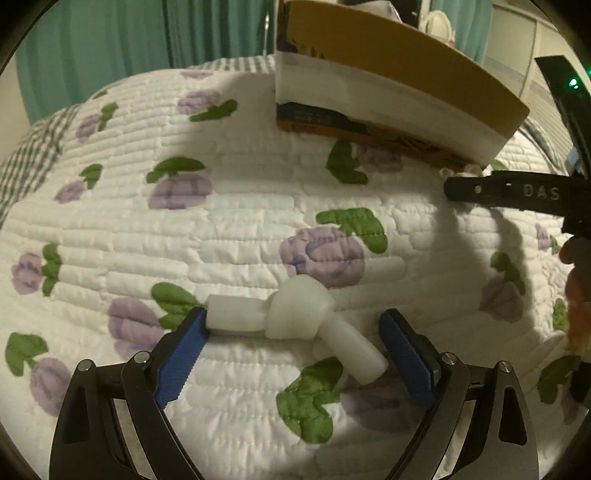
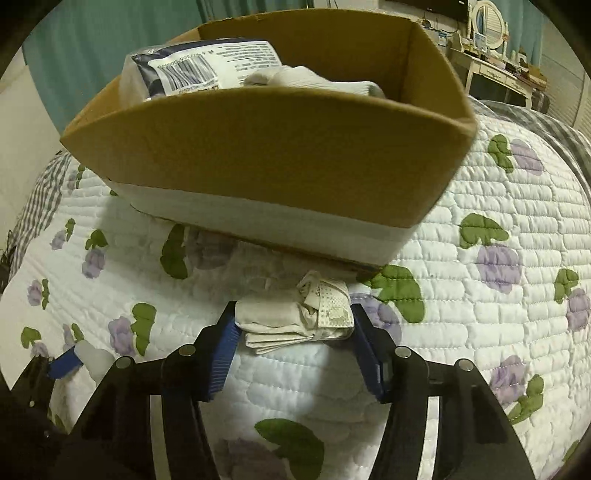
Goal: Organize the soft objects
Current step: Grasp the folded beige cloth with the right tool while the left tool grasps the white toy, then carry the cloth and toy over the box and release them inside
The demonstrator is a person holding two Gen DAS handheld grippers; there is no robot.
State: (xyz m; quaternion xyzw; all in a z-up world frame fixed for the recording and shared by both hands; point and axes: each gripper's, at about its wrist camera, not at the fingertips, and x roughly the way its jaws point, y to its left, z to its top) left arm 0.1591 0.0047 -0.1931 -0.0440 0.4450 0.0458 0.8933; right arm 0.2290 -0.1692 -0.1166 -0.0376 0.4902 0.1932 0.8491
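Observation:
A white knotted rubbery toy (image 1: 299,317) lies on the floral quilt (image 1: 229,221) between the blue pads of my left gripper (image 1: 293,325), which is open around it; the left pad touches the toy's end. My right gripper (image 2: 291,325) has its pads on both sides of a folded cream cloth (image 2: 295,321) lying on the quilt (image 2: 480,295), just in front of the cardboard box (image 2: 277,155). The box holds a plastic-wrapped pack (image 2: 199,66) and a white cloth (image 2: 314,83). The right gripper's arm (image 1: 509,192) shows at the right of the left wrist view.
The box (image 1: 388,88) stands at the back right in the left wrist view. A grey checked sheet (image 1: 33,155) edges the quilt. Teal curtains (image 1: 110,37) hang behind. A dresser with a mirror (image 2: 487,22) stands far right.

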